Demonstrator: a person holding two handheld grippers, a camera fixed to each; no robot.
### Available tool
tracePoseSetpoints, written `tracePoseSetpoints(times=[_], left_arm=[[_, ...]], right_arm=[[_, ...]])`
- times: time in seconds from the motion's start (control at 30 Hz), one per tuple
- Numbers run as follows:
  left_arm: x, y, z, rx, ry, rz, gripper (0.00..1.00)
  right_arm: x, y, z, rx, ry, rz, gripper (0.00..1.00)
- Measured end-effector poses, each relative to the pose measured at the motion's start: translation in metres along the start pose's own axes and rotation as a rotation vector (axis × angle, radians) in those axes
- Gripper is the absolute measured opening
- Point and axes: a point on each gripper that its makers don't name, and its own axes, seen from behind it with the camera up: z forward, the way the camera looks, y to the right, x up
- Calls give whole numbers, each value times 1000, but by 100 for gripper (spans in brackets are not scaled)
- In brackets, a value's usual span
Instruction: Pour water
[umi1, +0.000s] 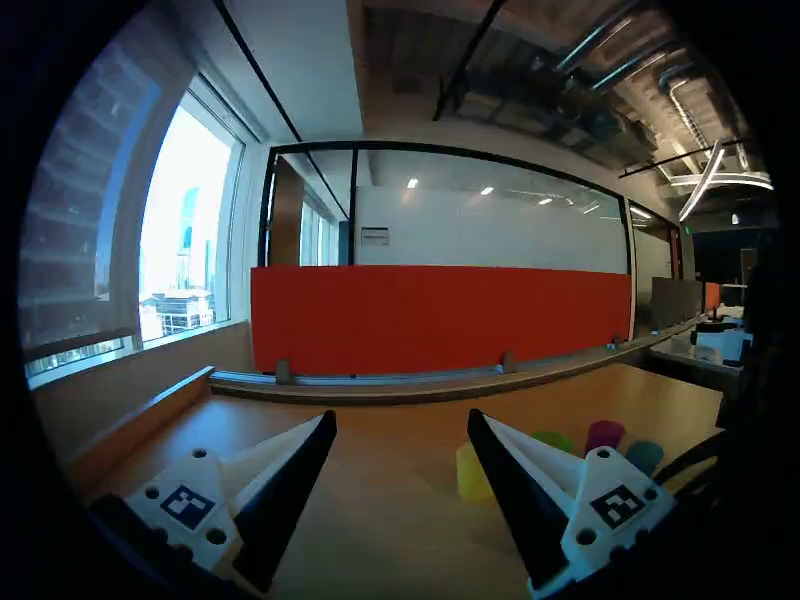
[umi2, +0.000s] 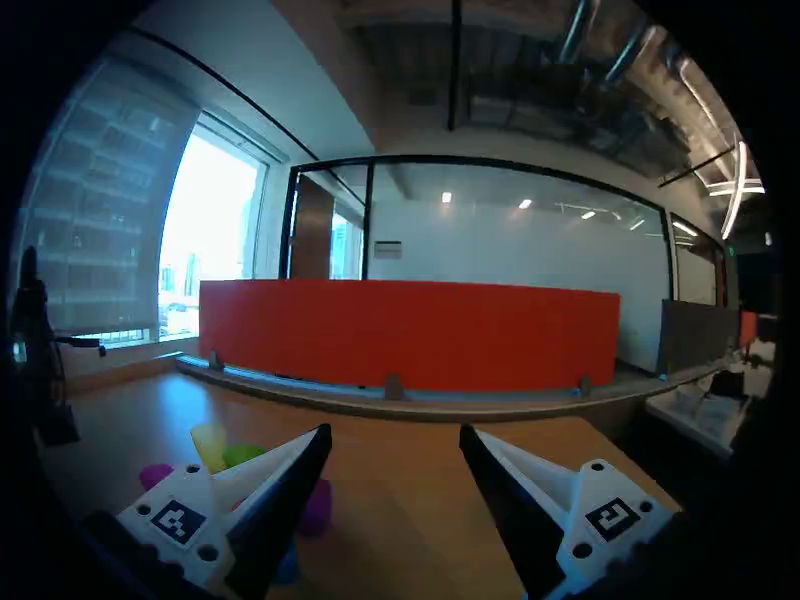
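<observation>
Several small plastic cups stand on the wooden table. In the left gripper view a yellow cup (umi1: 470, 472) sits just left of my right finger, with a green cup (umi1: 553, 439), a magenta cup (umi1: 604, 435) and a teal cup (umi1: 645, 456) behind it. My left gripper (umi1: 400, 460) is open and holds nothing. In the right gripper view a yellow cup (umi2: 209, 443), a green cup (umi2: 240, 455), a magenta cup (umi2: 155, 474) and a purple cup (umi2: 317, 506) cluster around the left finger. My right gripper (umi2: 395, 475) is open and holds nothing.
A red partition (umi1: 440, 318) with a glass wall above it closes the table's far edge. Bright windows (umi1: 185, 240) run along the left. More desks (umi1: 715, 345) lie at the far right. A dark stand (umi2: 40, 370) rises at the left edge of the right gripper view.
</observation>
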Motion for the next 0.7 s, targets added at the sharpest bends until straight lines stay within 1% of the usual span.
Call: tracePoseSetpoints(times=[0.13, 0.3, 0.47, 0.6, 0.7], left_arm=[[22, 1, 5, -12, -4, 2, 98], [47, 9, 7, -50, -9, 1, 98], [68, 23, 7, -111, -12, -35, 98], [83, 34, 4, -163, -5, -71, 98], [91, 39, 0, -195, 0, -84, 98]], right_arm=[[20, -2, 3, 19, -2, 6, 99], [49, -5, 6, 50, 4, 25, 99], [70, -7, 6, 82, 7, 11, 99], [79, -9, 5, 106, -5, -5, 99], [82, -12, 4, 123, -11, -6, 99]])
